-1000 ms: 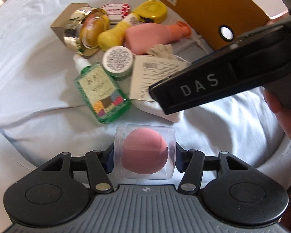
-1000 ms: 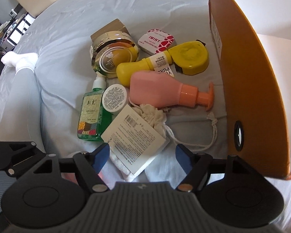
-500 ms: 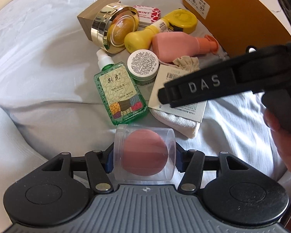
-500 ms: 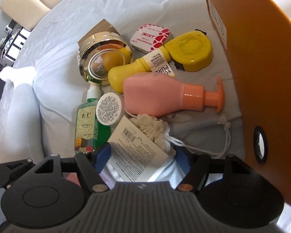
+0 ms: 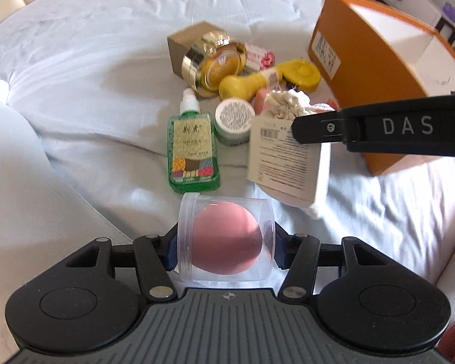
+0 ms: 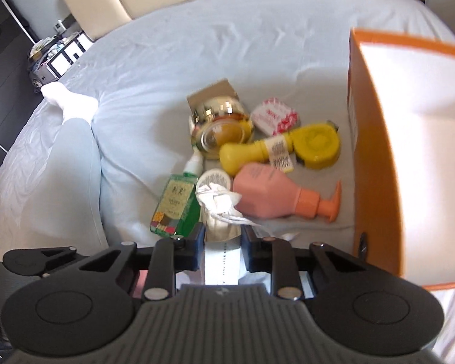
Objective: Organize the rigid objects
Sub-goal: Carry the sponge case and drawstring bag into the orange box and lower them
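Right gripper (image 6: 223, 244) has its jaws clamped on the cloth pouch (image 5: 288, 163) with its paper tag, lifted clear of the bed (image 6: 227, 48) beside the orange box (image 6: 376, 163). Left gripper (image 5: 226, 247) jaws sit about half open around a clear case (image 5: 224, 239) holding a pink sponge. Green bottle (image 5: 192, 151), small jar (image 5: 233, 119), yellow bottle (image 6: 251, 151) and pink pump bottle (image 6: 276, 191) lie clustered on the bed.

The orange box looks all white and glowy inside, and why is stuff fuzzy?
Right wrist view: bright light washes out the orange box interior, and the bottles smear with motion blur. Left wrist view: the labelled pouch is blurred, while the clear jar stays sharp.
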Motion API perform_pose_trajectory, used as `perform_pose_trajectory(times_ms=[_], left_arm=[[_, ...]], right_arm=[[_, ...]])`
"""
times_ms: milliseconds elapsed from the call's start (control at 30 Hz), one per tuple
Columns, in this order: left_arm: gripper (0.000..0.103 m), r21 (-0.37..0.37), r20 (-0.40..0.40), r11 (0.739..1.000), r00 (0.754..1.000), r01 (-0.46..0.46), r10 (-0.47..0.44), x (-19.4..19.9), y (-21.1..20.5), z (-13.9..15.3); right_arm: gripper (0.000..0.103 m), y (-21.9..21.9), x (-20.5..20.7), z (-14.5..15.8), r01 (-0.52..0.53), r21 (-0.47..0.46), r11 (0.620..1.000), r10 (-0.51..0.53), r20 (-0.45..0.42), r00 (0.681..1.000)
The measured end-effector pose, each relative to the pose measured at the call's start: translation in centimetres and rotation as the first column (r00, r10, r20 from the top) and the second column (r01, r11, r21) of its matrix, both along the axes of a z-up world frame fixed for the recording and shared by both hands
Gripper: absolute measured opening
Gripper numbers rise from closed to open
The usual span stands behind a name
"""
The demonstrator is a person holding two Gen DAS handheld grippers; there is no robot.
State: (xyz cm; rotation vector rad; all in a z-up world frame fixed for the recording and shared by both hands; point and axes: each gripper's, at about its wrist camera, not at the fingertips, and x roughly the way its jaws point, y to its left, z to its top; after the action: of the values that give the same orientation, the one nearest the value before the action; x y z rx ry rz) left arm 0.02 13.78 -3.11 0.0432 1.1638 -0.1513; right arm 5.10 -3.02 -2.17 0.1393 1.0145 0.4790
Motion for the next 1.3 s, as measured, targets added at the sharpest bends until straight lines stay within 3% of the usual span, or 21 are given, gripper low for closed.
perform_pose_trajectory(times_ms=[267, 433, 533, 633, 833, 1067, 1300], left_arm=[[0.065, -0.112, 0.208, 0.992, 0.975, -0.061, 0.084, 1.7, -1.3, 5.1], [0.065, -0.202, 0.334, 0.979, 0.938, -0.022, 0.09, 4.1, -3.8, 9.0], [0.065, -0.277, 0.367, 0.96, 0.928, 0.047, 0.061, 5.6, -5.6, 10.6], [0.065, -0.306, 0.375, 0.946, 0.927, 0.111, 0.012, 7.3, -8.0, 11.1], [0.065, -0.257, 0.372, 0.927, 0.914, 0.271, -0.164, 9.3, -14.1, 10.1], [0.065, -0.13, 0.212, 0.899, 0.898, 0.418, -0.387, 10.3, -20.2, 6.2], [0.065, -0.002, 0.073, 0.88, 0.877, 0.476, -0.474, 10.6, -22.3, 3.4]], right_arm=[[0.024, -4.5, -0.3, 6.4, 0.034, 0.062, 0.997, -0.046, 0.195, 0.98], [0.024, -8.3, -1.3, 11.1, 0.108, 0.071, 0.992, -0.127, 0.371, 0.92], [0.024, -10.8, -1.3, 12.4, 0.164, 0.072, 0.984, -0.179, 0.411, 0.894], [0.024, -14.0, -0.8, 13.0, 0.231, 0.079, 0.97, -0.243, 0.398, 0.885], [0.024, -19.7, 0.1, 11.4, 0.354, 0.028, 0.935, -0.344, 0.319, 0.883], [0.024, -22.8, 2.1, 7.1, 0.379, -0.018, 0.925, -0.374, 0.132, 0.918], [0.024, -22.8, 3.9, 3.5, 0.307, -0.044, 0.951, -0.308, -0.014, 0.951]])
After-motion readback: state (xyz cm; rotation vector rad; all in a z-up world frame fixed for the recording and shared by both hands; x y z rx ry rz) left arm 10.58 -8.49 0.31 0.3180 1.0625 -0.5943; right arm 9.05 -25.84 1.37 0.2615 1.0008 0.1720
